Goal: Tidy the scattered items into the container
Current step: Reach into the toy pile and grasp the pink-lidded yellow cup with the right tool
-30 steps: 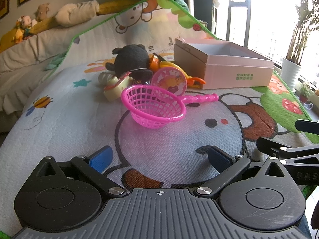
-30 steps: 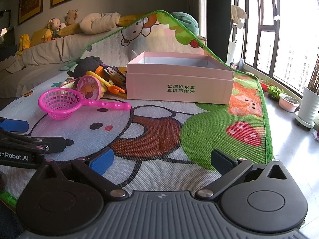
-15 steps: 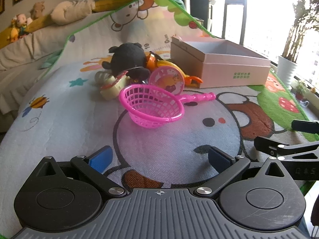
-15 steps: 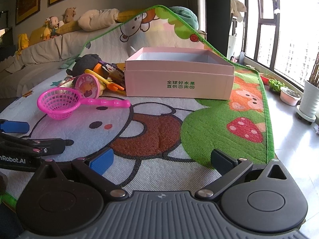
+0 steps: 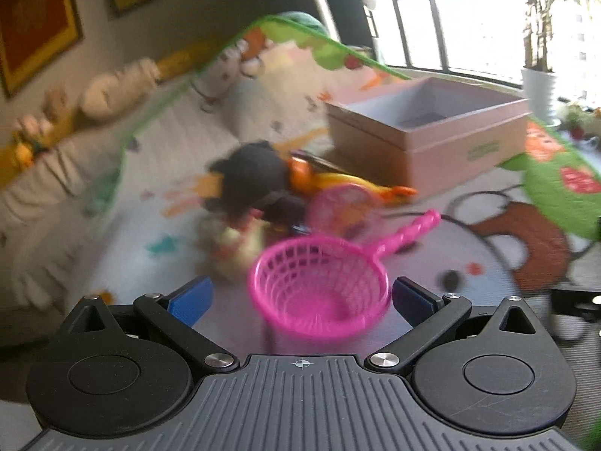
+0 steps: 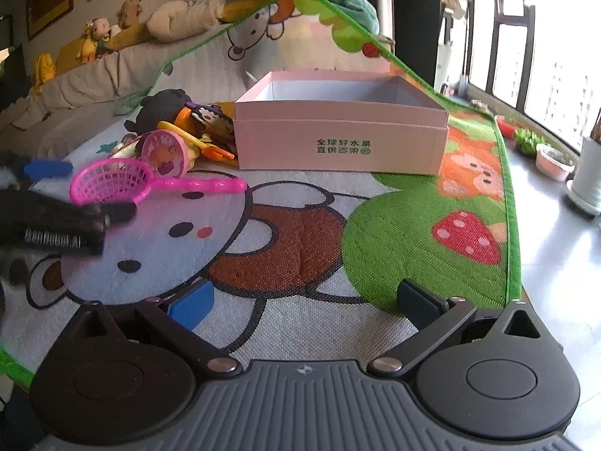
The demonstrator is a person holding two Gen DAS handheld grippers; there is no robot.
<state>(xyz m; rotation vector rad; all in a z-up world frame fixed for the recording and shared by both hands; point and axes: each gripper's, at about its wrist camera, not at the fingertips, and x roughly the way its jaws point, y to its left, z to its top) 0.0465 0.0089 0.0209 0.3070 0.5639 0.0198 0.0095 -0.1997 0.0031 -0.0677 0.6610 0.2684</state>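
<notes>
Toys lie in a loose heap on the cartoon play mat (image 6: 285,248), just beside the left wall of the pink box (image 6: 340,143), and as far as I can see the box holds nothing yet. So the tidying looks barely started: everything is left to move.

I count one pink strainer (image 5: 319,293) nearest us, its handle pointing toward the box; one round pink disc toy (image 6: 165,152) behind it; one black plush toy (image 6: 161,111); and a tangle of yellow and orange plastic pieces (image 6: 191,139) whose number I cannot make out. One box, one mat.

The left gripper (image 5: 300,298) hangs with its fingers spread wide, and the strainer's bowl sits right between them, not yet clasped; that view is smeared, so whether a pad touches the rim I cannot say. My guess is the strainer goes first.

The right gripper (image 6: 302,302) hovers over bare mat, fingers apart, with nothing between them, well away from the heap.
</notes>
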